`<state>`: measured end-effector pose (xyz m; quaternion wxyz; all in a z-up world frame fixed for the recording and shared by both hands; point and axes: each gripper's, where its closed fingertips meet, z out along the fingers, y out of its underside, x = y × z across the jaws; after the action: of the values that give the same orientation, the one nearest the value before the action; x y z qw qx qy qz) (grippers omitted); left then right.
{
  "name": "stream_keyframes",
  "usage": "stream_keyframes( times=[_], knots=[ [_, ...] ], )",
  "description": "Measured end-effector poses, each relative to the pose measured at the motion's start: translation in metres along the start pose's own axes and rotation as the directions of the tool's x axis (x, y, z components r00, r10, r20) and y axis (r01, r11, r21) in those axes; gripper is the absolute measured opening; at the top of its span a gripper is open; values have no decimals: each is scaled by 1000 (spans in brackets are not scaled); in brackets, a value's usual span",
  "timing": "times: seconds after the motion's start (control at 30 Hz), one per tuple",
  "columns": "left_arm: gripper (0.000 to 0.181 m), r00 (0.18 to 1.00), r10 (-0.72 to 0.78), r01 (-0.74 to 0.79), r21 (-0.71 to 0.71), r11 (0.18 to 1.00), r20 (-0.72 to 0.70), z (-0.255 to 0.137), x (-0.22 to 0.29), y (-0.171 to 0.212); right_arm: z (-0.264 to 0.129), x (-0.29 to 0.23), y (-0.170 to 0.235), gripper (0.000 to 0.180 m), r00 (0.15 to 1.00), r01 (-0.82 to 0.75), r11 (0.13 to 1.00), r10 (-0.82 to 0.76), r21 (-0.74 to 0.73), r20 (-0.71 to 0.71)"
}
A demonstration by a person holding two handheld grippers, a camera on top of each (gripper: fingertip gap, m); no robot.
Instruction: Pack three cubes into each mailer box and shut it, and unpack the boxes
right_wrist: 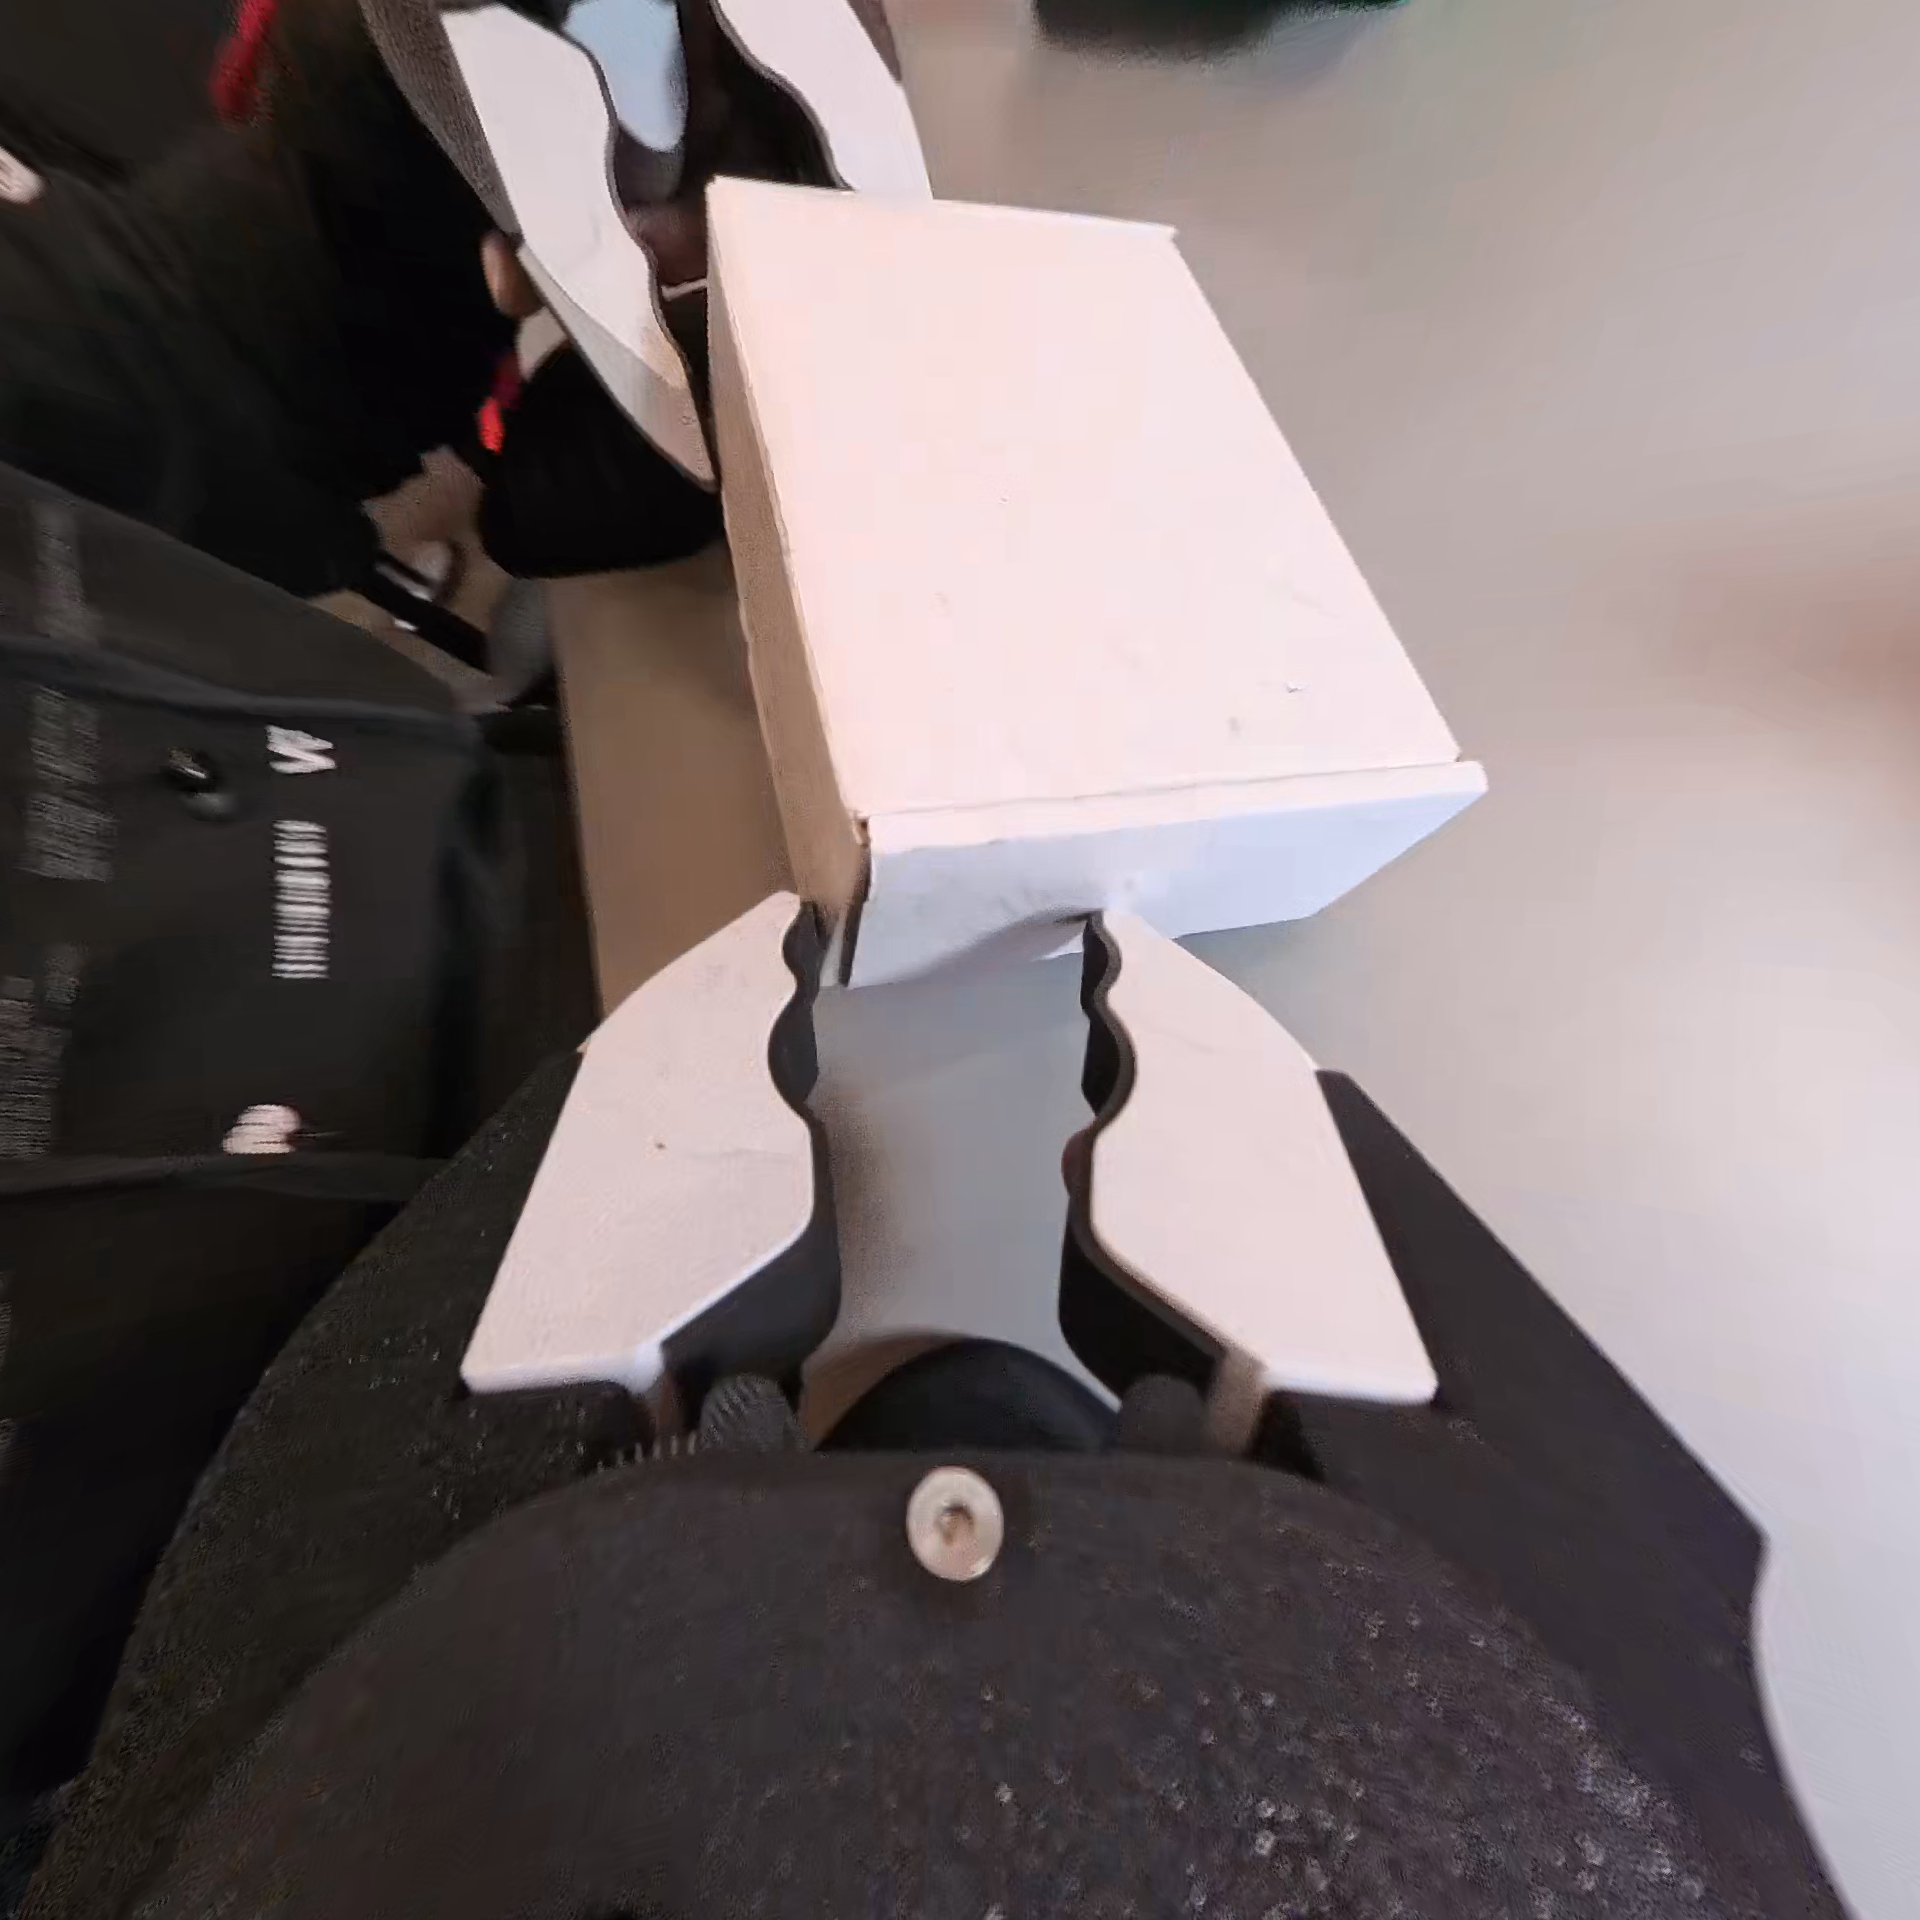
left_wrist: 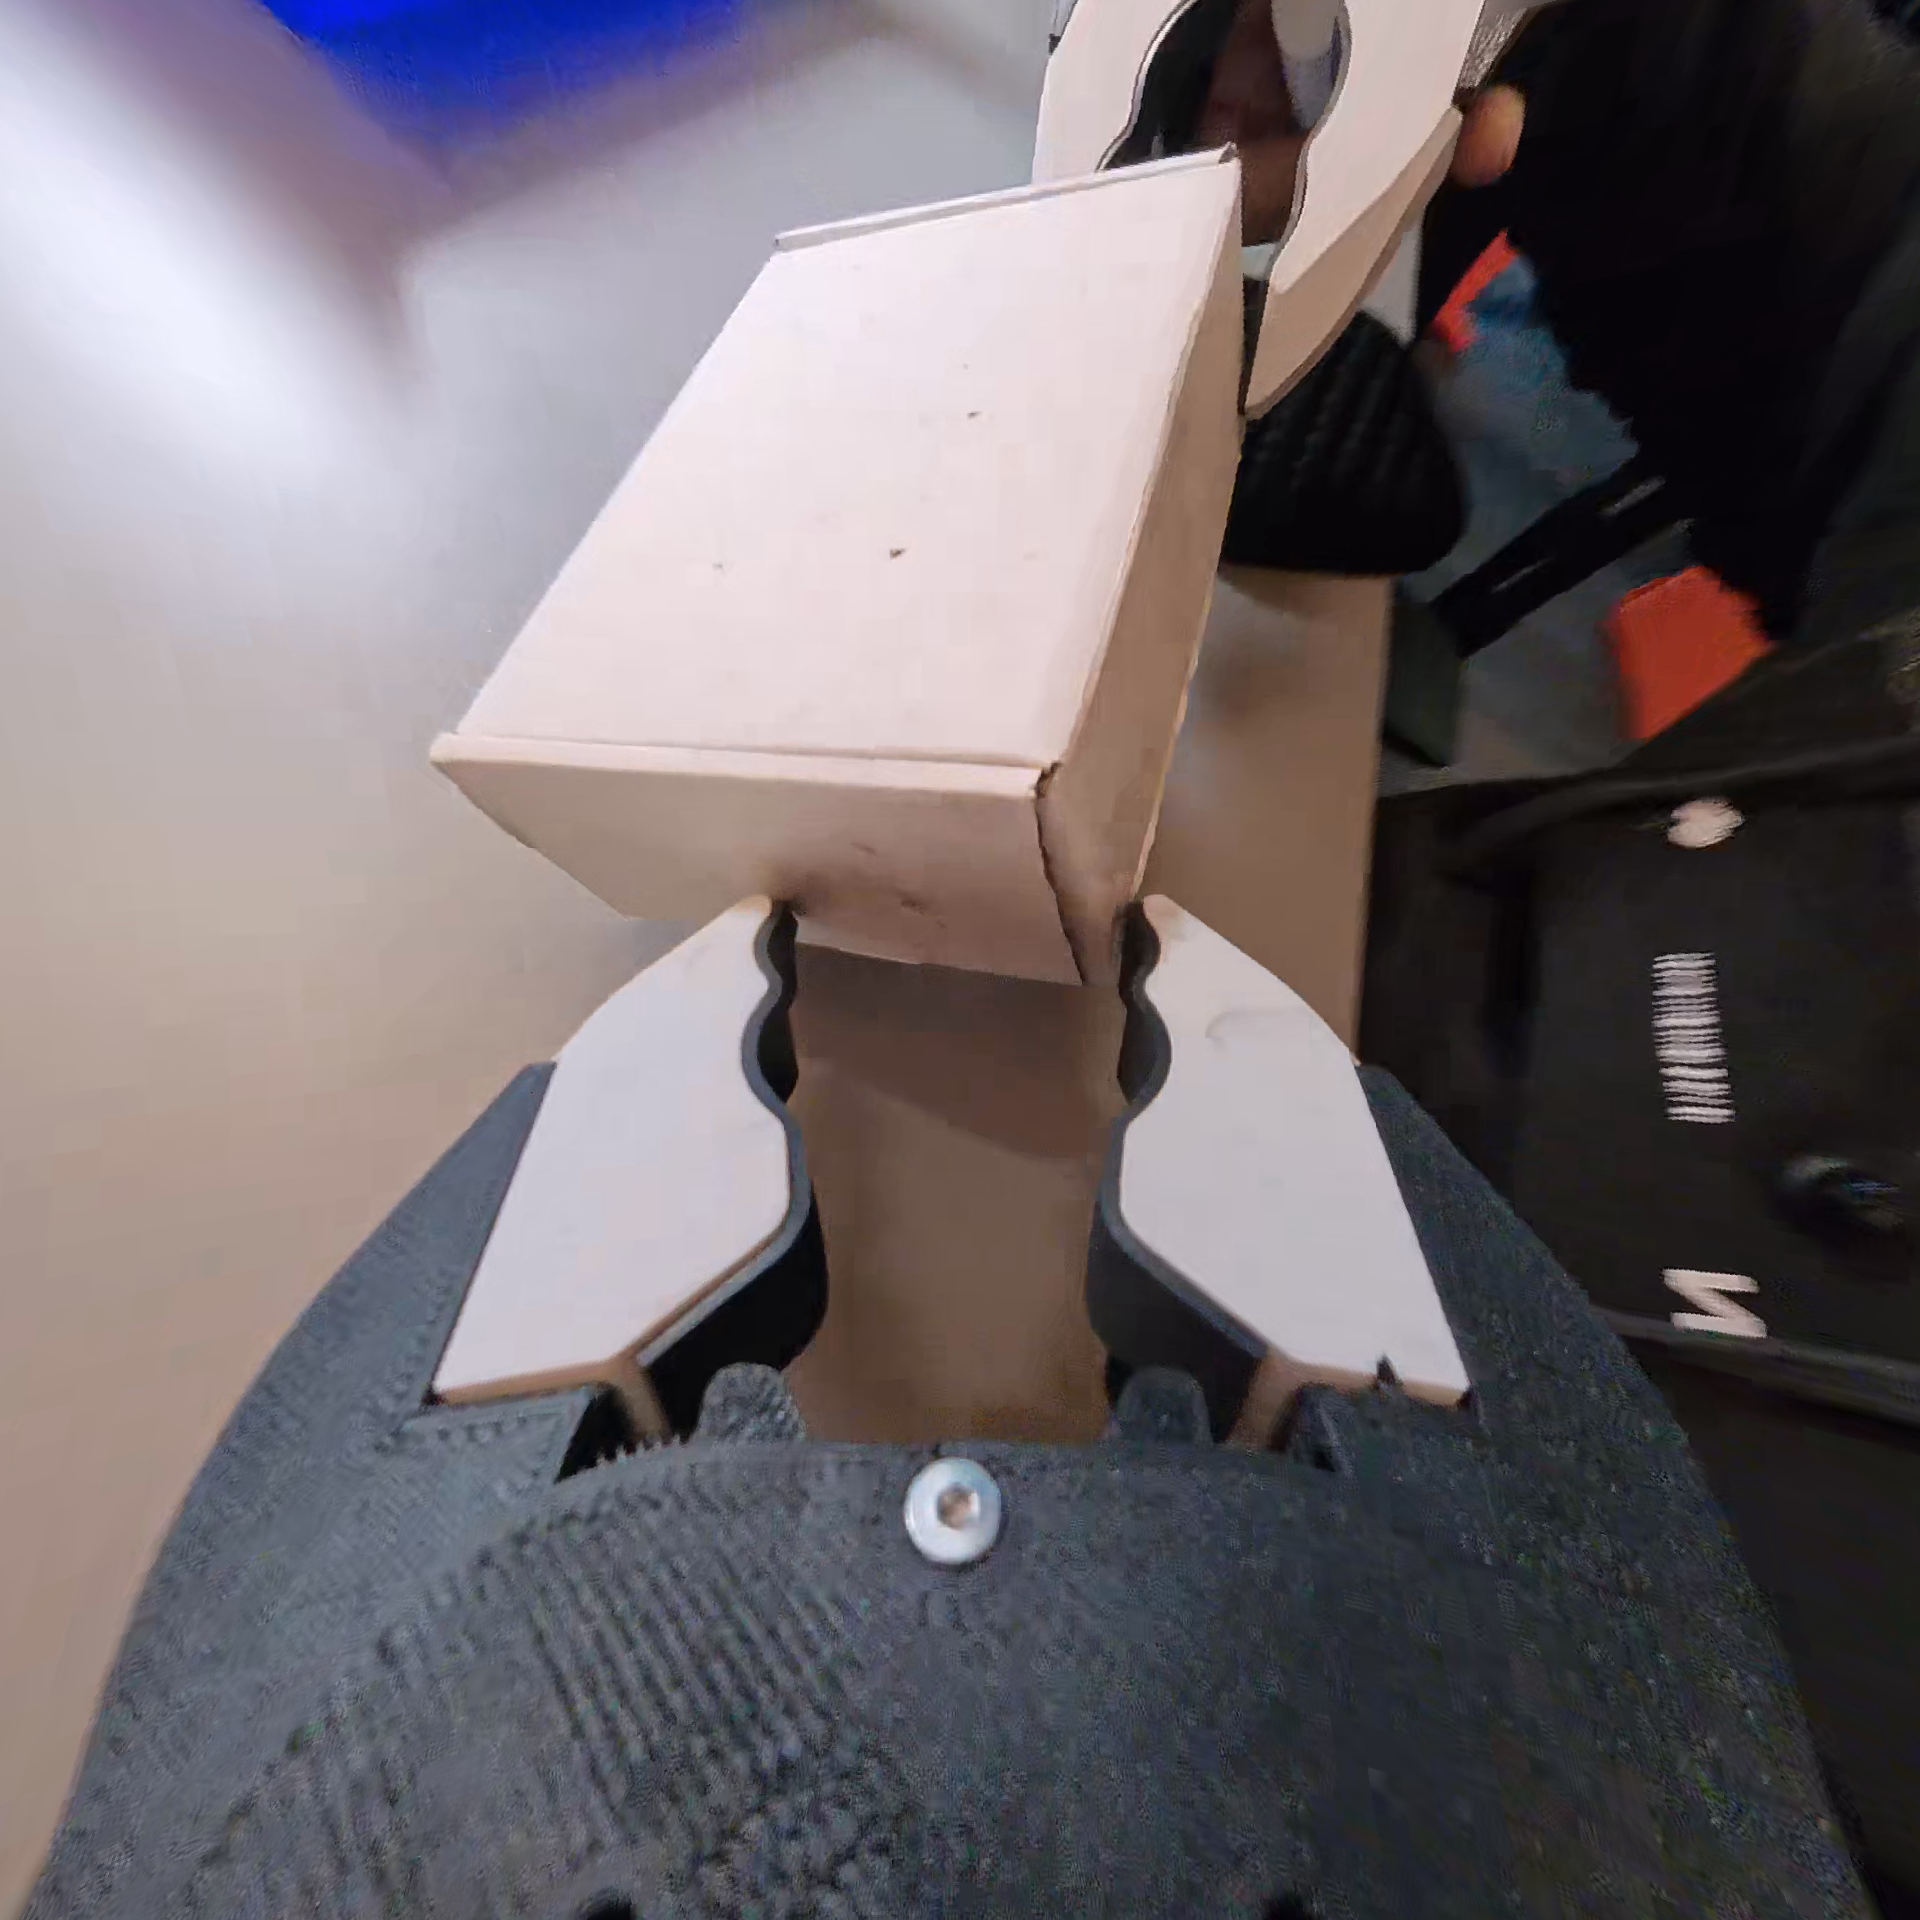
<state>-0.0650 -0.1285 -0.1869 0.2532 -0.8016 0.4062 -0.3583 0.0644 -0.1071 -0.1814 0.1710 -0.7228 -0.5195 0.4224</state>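
A closed white mailer box [left_wrist: 883, 499] is held in the air above the table, tilted, with a gripper at each end. My left gripper [left_wrist: 951, 920] is shut on the box's near lower corner. My right gripper [right_wrist: 951, 925] is shut on the other end of the box [right_wrist: 1039, 499] and dents its edge slightly. The right gripper's fingers [left_wrist: 1351, 239] show at the box's far end in the left wrist view. The left gripper's fingers [right_wrist: 561, 229] show at the far end in the right wrist view. No cubes are in view.
The pale table [right_wrist: 1610, 520] lies under the box, and its edge [left_wrist: 1371, 790] runs near a person in dark clothing [left_wrist: 1662, 1039], who also shows in the right wrist view [right_wrist: 208, 831]. An orange object [left_wrist: 1673, 644] sits beyond the edge. One gripper's finger ends stand about 15 centimetres off the other's.
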Motion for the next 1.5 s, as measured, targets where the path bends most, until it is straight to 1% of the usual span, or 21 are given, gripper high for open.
stream_keyframes(
  times=[0.07, 0.17, 0.27, 0.33, 0.4, 0.43, 0.5, 0.57, 0.6, 0.67, 0.77, 0.83, 0.9, 0.97, 1.0, 1.1, 1.13, 1.23, 1.33, 1.4, 1.5],
  knots=[
    [59, 994, -89, 88, -14, 996, -65, -1, 3, -1, -5, -2, -5, 49, 997, -60, 998, 60, -5, 38],
    [52, 982, -156, 157, -4, 988, -105, 0, -1, -5, -8, 6, -9, 50, 998, -67, 997, 67, -27, 4],
    [59, 986, -141, 146, 55, 988, -86, 0, -13, -14, -6, 20, -13, 54, 997, -40, 999, 39, -13, -69],
    [59, 988, -125, 132, 74, 989, -85, -1, -17, -18, -6, 27, -20, 57, 995, -40, 998, 44, 40, -93],
    [57, 997, -57, 61, 100, 993, -43, -2, -24, -20, -7, 34, -22, 55, 992, -40, 997, 48, 69, -119],
    [60, 1000, -9, 11, 100, 995, -14, -2, -28, -20, -7, 37, -22, 54, 991, -28, 997, 37, 74, -127],
    [69, 997, 50, -56, 105, 993, 54, -4, -40, -21, -8, 40, -24, 53, 989, -12, 996, 25, 90, -145],
    [80, 993, 85, -97, 145, 985, 88, -4, -48, -25, -9, 42, -25, 52, 984, 21, 996, -5, 89, -179],
    [89, 988, 109, -125, 160, 979, 108, -1, -51, -26, -11, 44, -25, 52, 977, 49, 995, -31, 81, -213],
    [98, 973, 172, -197, 164, 967, 153, 9, -55, -26, -18, 46, -30, 52, 949, 136, 989, -112, 62, -295],
    [104, 953, 233, -266, 167, 950, 193, 27, -60, -29, -31, 42, -51, 51, 857, 308, 950, -257, 44, -447],
    [104, 940, 255, -297, 179, 938, 226, 34, -66, -35, -31, 31, -63, 51, 787, 413, 911, -343, 24, -512],
    [95, 937, 271, -313, 187, 931, 219, 39, -67, -38, -20, 24, -66, 52, 711, 495, 869, -426, -33, -560],
    [78, 933, 292, -332, 185, 925, 213, 41, -64, -39, -9, 24, -66, 54, 596, 568, 812, -518, -134, -613],
    [74, 929, 304, -343, 185, 921, 211, 42, -62, -39, -5, 25, -67, 56, 535, 596, 782, -555, -181, -637],
    [73, 927, 306, -348, 188, 919, 218, 44, -58, -38, 0, 24, -75, 54, 392, 655, 704, -628, -274, -673],
    [72, 928, 301, -342, 188, 921, 219, 43, -58, -37, 2, 23, -76, 53, 371, 665, 685, -648, -297, -665],
    [72, 930, 289, -332, 181, 926, 228, 42, -57, -36, 5, 19, -82, 45, 367, 678, 668, -669, -307, -646],
    [72, 934, 272, -315, 176, 933, 229, 42, -56, -35, 6, 18, -84, 46, 354, 673, 659, -685, -335, -637],
    [72, 938, 262, -304, 174, 937, 227, 42, -56, -35, 8, 18, -84, 45, 315, 678, 633, -710, -374, -630],
    [71, 942, 250, -289, 167, 943, 222, 43, -54, -35, 9, 16, -88, 41, 216, 696, 574, -740, -431, -637]
  ],
)
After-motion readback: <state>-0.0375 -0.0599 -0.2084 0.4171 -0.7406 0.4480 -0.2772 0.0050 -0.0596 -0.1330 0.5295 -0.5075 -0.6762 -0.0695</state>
